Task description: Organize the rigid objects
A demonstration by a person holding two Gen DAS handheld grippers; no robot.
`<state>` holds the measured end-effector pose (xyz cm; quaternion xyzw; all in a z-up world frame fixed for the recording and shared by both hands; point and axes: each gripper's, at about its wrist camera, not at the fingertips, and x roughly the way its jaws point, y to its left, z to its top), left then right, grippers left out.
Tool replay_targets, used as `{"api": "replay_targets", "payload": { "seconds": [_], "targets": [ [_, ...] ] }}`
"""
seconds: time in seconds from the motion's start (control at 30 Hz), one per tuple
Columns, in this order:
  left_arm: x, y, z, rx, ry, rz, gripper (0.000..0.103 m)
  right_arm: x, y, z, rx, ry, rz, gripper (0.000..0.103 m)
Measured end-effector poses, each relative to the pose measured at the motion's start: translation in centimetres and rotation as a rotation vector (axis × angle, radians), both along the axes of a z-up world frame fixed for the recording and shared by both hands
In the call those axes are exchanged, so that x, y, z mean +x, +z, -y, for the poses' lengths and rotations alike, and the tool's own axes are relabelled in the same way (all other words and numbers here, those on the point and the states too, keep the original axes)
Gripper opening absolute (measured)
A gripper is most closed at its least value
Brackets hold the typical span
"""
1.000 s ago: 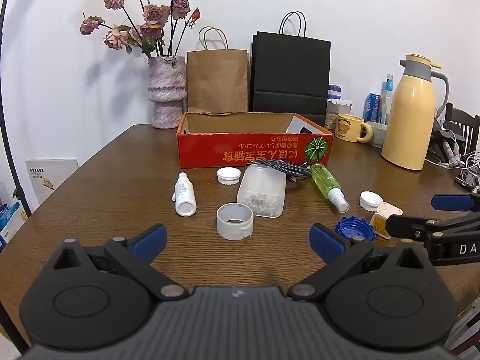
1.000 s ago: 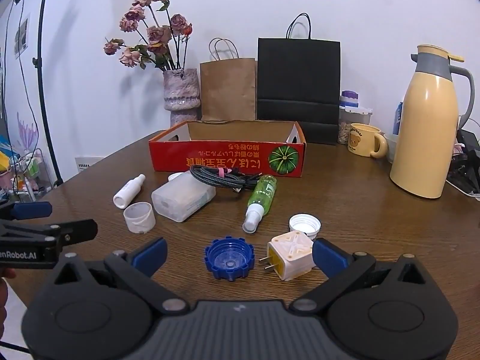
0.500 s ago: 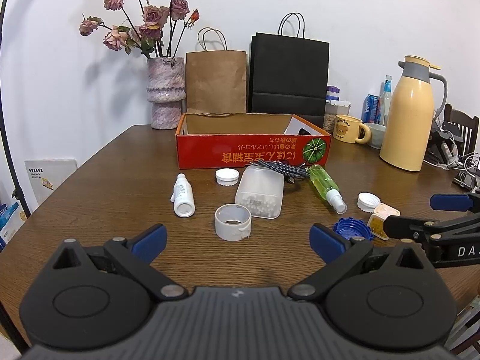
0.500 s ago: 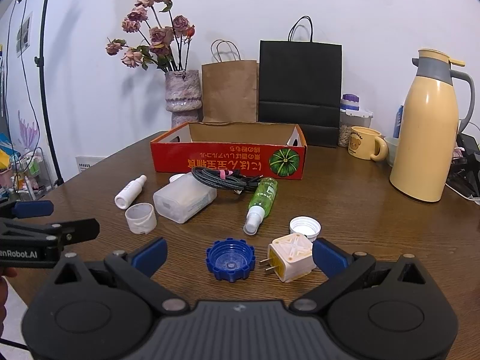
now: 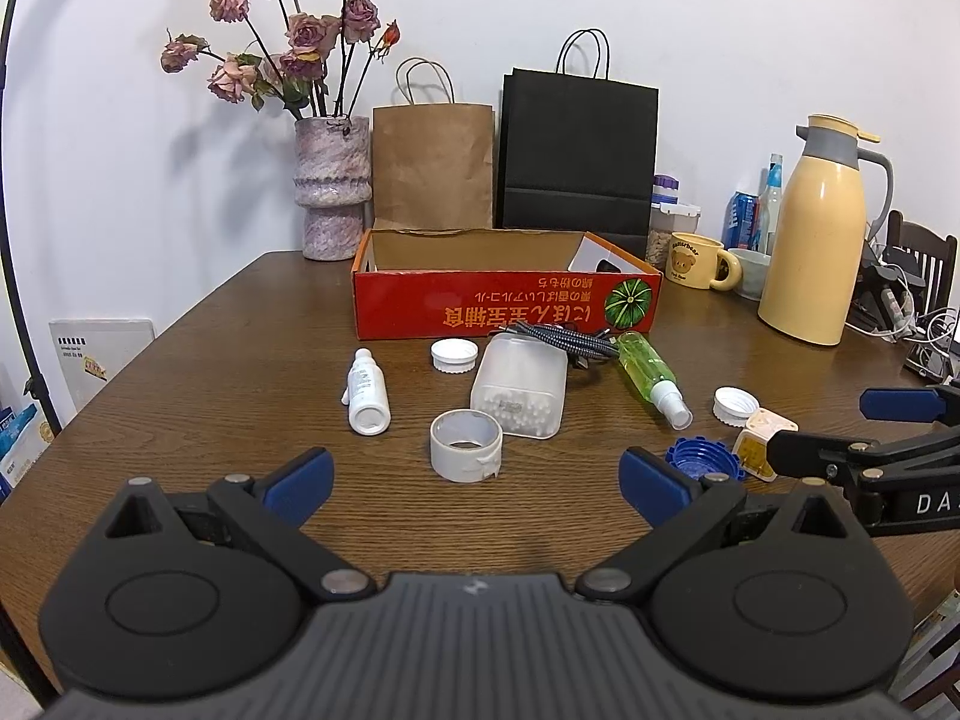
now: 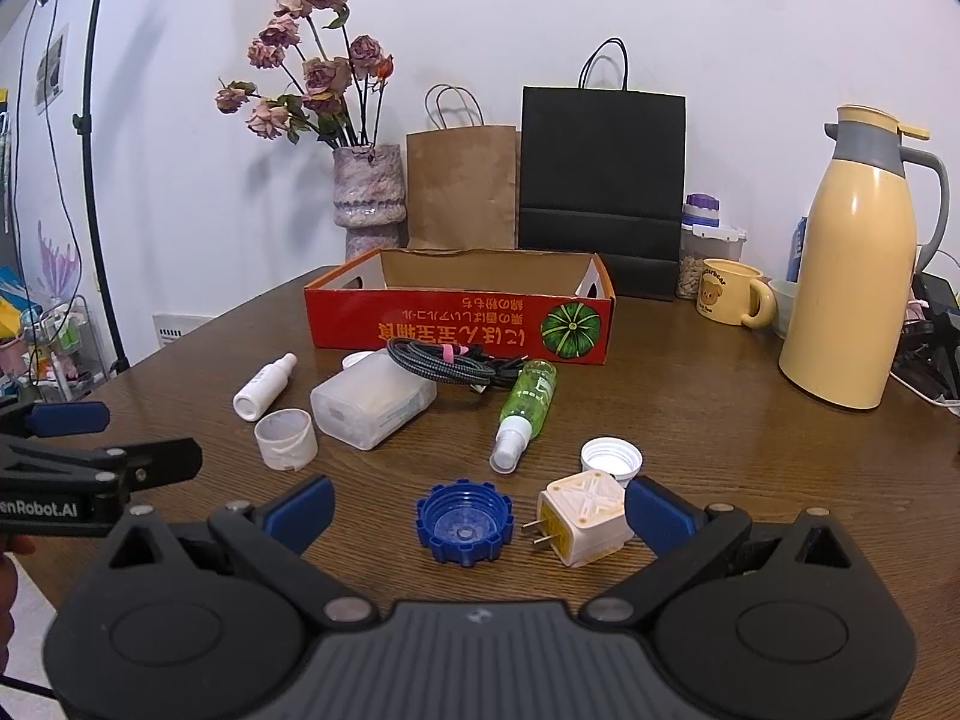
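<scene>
**Both grippers poised over the clutter, nothing picked up yet**

Little has moved since the earlier frames: both cameras have crept slightly forward, and every item lies where it did.

The wooden table [image 5: 180, 396] carries everything. Toward its far edge sits the red cardboard box [image 5: 507, 306], open-topped and apparently the place where the loose things belong; its inside looks mostly bare, though the near wall hides its floor. In front of the box, around the table's middle, lie the translucent plastic container [image 5: 521, 387] with a coiled braided cable [image 5: 564, 343] against its far end, the green spray bottle [image 6: 531, 393] on its side, the small white bottle [image 5: 367, 393], an open white cup [image 5: 466, 445], a white plug adapter [image 6: 585, 519], a blue screw cap [image 6: 465, 521] and two white caps [image 6: 611, 457].

The left gripper [image 5: 477, 477] hangs near the table's near edge with its fingers spread wide and empty, lined up on the white cup. The right gripper [image 6: 478, 510] is likewise released, its jaws bracketing the blue cap and adapter without touching either, likely the next picks.
</scene>
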<state>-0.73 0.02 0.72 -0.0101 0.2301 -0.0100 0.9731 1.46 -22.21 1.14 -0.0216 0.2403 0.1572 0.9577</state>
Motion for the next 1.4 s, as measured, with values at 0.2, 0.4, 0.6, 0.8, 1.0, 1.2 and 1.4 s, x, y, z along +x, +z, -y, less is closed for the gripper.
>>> {"api": "replay_targets", "payload": {
  "seconds": [0.2, 0.4, 0.6, 0.8, 1.0, 1.2, 1.4],
  "targets": [
    [-0.02, 0.04, 0.01, -0.001, 0.0, 0.0, 0.103, 0.01, 0.01, -0.01, 0.0, 0.0, 0.0, 0.103],
    [-0.05, 0.05, 0.05, 0.0, 0.0, -0.001, 0.103, -0.13, 0.0, -0.04, 0.0, 0.0, 0.002, 0.103],
    [-0.05, 0.09, 0.11, 0.0, 0.0, 0.0, 0.103, -0.15, -0.05, -0.05, 0.0, -0.001, 0.003, 0.103],
    [-0.07, 0.04, 0.04, -0.001, 0.0, 0.0, 0.103, -0.17, -0.06, -0.05, 0.0, 0.0, 0.003, 0.103],
    [-0.07, 0.02, 0.04, -0.001, 0.0, 0.0, 0.103, -0.21, -0.06, -0.06, -0.001, 0.0, 0.004, 0.103],
    [-0.08, 0.01, 0.02, -0.002, 0.0, 0.0, 0.103, -0.29, 0.02, -0.02, -0.001, -0.001, 0.007, 0.103],
    [-0.09, 0.01, 0.04, -0.001, 0.0, 0.001, 0.103, -0.35, 0.08, 0.0, -0.002, -0.001, 0.008, 0.103]
  ]
}}
